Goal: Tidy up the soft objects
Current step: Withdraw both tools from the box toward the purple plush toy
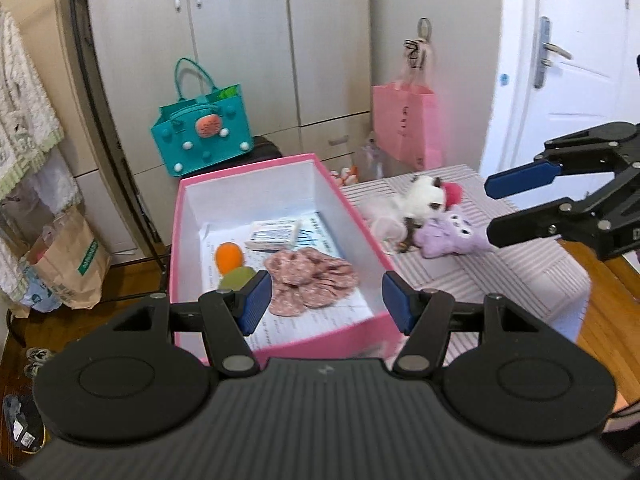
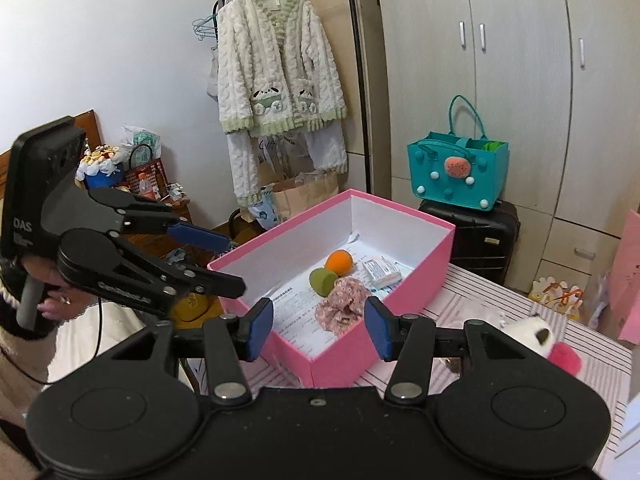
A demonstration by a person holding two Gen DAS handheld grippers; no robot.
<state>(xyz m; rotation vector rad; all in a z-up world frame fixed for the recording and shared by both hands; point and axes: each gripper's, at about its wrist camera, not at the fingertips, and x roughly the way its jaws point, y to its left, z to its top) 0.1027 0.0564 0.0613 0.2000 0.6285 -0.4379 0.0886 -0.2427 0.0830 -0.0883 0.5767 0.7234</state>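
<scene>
With both the left gripper point(image 1: 323, 304) and right gripper point(image 2: 318, 328) spread and empty, the plush toys point(image 1: 432, 216) lie on the worktop point(image 1: 500, 280) right of the pink box point(image 1: 360, 208), where a hasty pinch may snag both.

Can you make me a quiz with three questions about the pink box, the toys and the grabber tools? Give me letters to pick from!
1. Where is the purple plush toy?
A. inside the pink box
B. on the striped cloth beside the box
C. in the teal bag

2. What colour is the ball in the pink box?
A. orange
B. blue
C. black

3. How is the left tool right now?
A. shut on the flowery cloth
B. open, holding nothing
C. shut on the ball

Answers:
1 B: the purple toy lies on the striped cloth, outside the box wall, next to the white plush toy.
2 A: the ball is orange, next to a green round thing.
3 B: its blue pads stand apart with nothing between them; the flowery cloth lies loose in the box.
</scene>
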